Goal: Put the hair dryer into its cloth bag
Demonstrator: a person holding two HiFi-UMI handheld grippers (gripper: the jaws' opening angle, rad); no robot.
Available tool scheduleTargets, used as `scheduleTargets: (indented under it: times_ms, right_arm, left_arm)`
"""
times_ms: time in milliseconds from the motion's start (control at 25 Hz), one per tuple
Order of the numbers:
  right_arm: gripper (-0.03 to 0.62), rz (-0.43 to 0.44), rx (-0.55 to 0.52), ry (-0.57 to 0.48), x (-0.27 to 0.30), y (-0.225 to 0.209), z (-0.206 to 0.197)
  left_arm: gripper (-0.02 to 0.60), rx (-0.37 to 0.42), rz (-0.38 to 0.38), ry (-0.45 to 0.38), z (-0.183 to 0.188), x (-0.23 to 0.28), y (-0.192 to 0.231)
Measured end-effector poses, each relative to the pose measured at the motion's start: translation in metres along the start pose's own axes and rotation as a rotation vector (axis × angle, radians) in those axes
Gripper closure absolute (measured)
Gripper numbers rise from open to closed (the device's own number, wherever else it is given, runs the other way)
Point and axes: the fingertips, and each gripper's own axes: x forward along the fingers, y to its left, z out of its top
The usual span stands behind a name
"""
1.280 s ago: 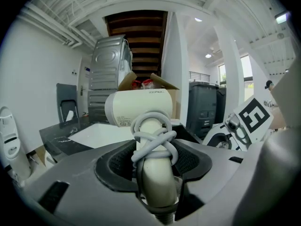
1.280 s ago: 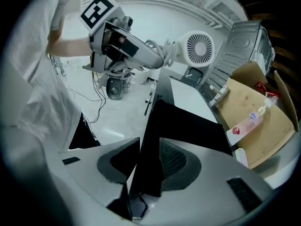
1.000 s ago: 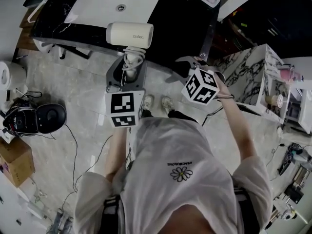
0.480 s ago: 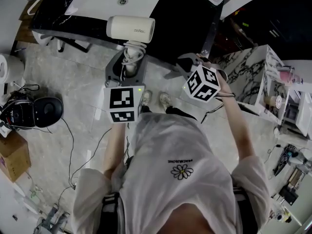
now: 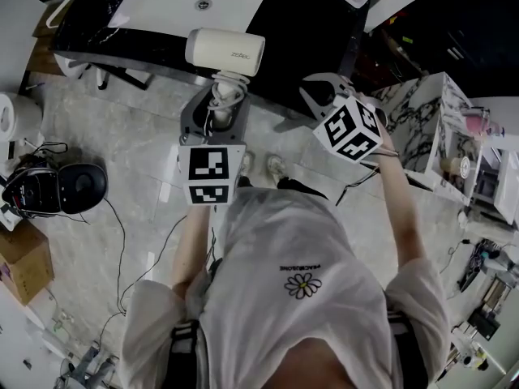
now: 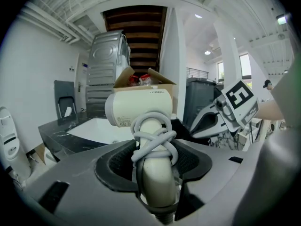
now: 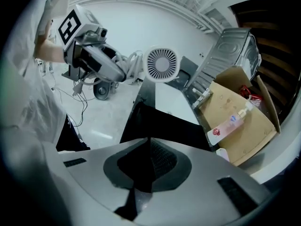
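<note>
Black cables trail over the pale stone floor [image 5: 122,136] at the far left, beside a round black device [image 5: 79,191] whose kind I cannot tell. Right of it, the left gripper [image 5: 214,116] points toward the black desk [image 5: 316,31]. Its jaws are clenched on the handle of the cream hair dryer [image 5: 225,51], which stands upright between them. The barrel lies crosswise above the jaws, over the near edge of the desk and in front of the white sink [image 5: 195,2]. A grey cord [image 6: 153,138] is knotted around the handle just above the grip.

Further right, the right gripper [image 5: 326,90] is tilted downward over the desk's near edge. Its jaws have just been closing and now pinch a fold of the black cloth bag [image 7: 164,126]. The fabric rises from between the pads and spreads away toward the desk. In the head view the bag is hard to tell from the dark desk top. The bag and the hair dryer are apart, each in its own gripper.

On the right in the right gripper view, an open cardboard box [image 7: 244,135] holds a pump bottle [image 7: 229,124] lying on its side. At the head view's far right stands a marble-patterned cabinet [image 5: 422,120].
</note>
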Motion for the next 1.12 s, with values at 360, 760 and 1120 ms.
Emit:
scheduleTargets:
  times_ms: [360, 760, 1120]
  right_arm:
    - [0.572, -0.097, 0.041, -0.07, -0.019, -0.036, 0.017]
    - [0.572, -0.245, 0.167, -0.152, -0.033, -0.077, 0.031]
    - [0.572, -0.325, 0.261, -0.199, -0.042, -0.103, 0.033]
  left_arm:
    - [0.345, 0.023, -0.037, 0.026, 0.0, -0.002, -0.013]
    - [0.344, 0.04, -0.067, 0.061, -0.007, -0.003, -0.027]
    - [0.345, 0.077, -0.174, 0.128, -0.022, -0.003, -0.057]
